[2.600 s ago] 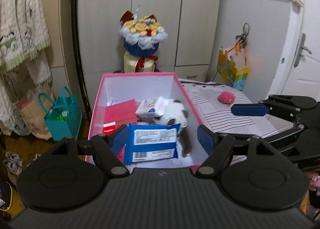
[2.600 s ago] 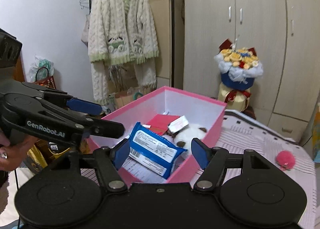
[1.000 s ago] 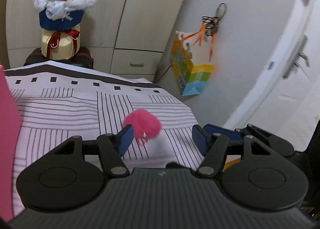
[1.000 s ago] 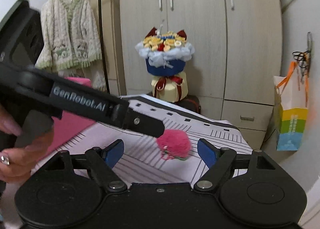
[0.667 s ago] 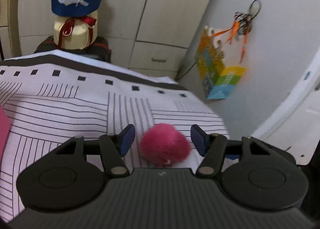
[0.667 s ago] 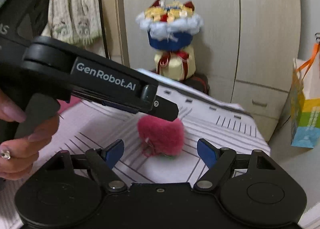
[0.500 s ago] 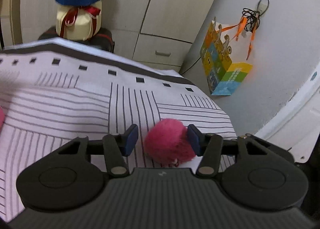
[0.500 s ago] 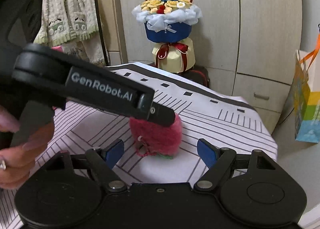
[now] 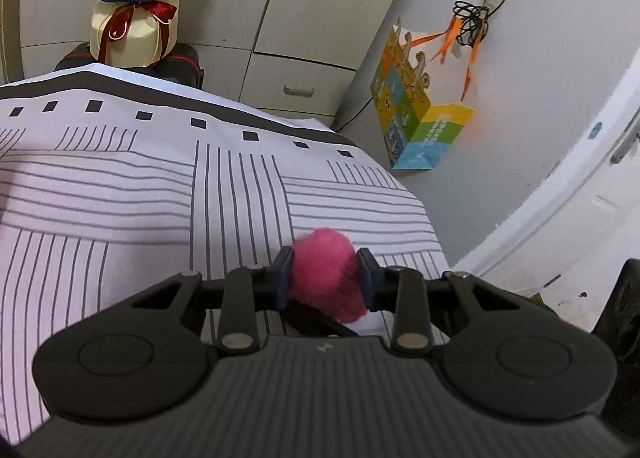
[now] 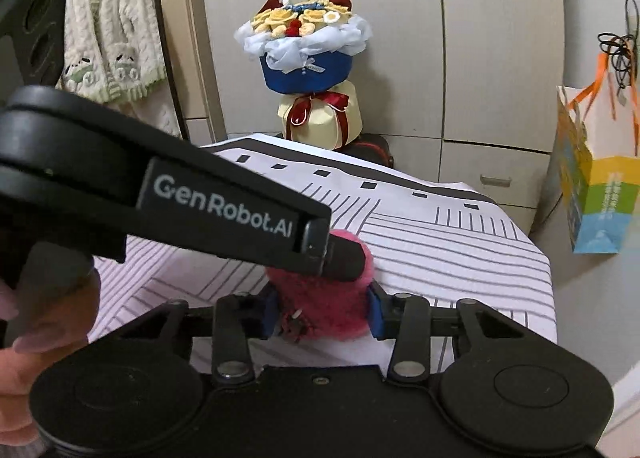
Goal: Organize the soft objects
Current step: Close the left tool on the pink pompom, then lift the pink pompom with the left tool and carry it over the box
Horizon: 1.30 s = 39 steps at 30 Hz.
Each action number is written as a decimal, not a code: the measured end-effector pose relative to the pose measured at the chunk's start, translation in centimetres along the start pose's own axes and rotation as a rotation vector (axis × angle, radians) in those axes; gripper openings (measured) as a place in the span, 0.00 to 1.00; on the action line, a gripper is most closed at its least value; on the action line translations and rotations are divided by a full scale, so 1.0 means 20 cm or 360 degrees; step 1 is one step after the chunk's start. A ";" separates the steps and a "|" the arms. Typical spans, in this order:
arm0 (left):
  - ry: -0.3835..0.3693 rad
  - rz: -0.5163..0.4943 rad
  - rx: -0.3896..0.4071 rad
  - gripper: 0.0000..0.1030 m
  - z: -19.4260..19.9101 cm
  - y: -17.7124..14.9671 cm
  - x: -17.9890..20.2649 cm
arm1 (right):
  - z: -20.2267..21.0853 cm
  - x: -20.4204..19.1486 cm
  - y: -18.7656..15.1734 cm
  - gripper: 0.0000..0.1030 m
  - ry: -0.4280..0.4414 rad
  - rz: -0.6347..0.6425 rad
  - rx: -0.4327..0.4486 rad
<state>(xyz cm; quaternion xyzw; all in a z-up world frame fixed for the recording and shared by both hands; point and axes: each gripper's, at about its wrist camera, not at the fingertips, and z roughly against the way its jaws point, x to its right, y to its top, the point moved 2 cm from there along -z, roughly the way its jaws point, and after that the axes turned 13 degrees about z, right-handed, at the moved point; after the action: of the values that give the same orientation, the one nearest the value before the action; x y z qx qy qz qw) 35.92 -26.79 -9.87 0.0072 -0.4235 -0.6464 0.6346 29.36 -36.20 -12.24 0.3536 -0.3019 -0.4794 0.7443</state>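
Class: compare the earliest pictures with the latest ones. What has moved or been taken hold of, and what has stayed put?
Both tools swung from the pink box to the bed's far corner. The left tool and the right tool closed on the pink pompom, each from a different side. The pompom still rests on the striped sheet; the bouquet and gift bag stayed.

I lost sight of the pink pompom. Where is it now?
The pink pompom sits on the striped cloth near its right front corner, squeezed between both the left gripper and the right gripper.
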 end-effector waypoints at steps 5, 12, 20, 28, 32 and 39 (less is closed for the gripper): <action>-0.0109 0.0025 -0.0073 0.31 0.13 -0.11 0.00 | 0.15 -0.10 -0.03 0.45 -0.0097 -0.0086 -0.0107; -0.0181 -0.0113 -0.0081 0.31 0.36 -0.31 0.02 | 0.39 -0.25 -0.13 0.46 -0.0125 -0.0193 -0.0081; -0.0242 -0.0151 -0.0099 0.31 0.60 -0.53 -0.04 | 0.58 -0.46 -0.22 0.46 -0.0155 -0.0170 -0.0109; -0.0273 -0.0205 -0.0060 0.31 0.82 -0.71 -0.13 | 0.73 -0.71 -0.30 0.46 -0.0207 -0.0180 -0.0045; -0.0255 -0.0253 -0.0011 0.31 0.92 -0.77 -0.14 | 0.79 -0.81 -0.32 0.46 -0.0223 -0.0197 0.0005; -0.0260 -0.0245 0.0019 0.31 1.13 -0.86 -0.22 | 0.87 -0.97 -0.32 0.48 -0.0134 -0.0243 -0.0020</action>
<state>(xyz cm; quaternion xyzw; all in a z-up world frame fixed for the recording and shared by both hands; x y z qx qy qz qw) 10.41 -13.77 -7.39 -0.0092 -0.4758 -0.6893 0.5463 5.46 -24.23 -9.79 0.3505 -0.3021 -0.5510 0.6944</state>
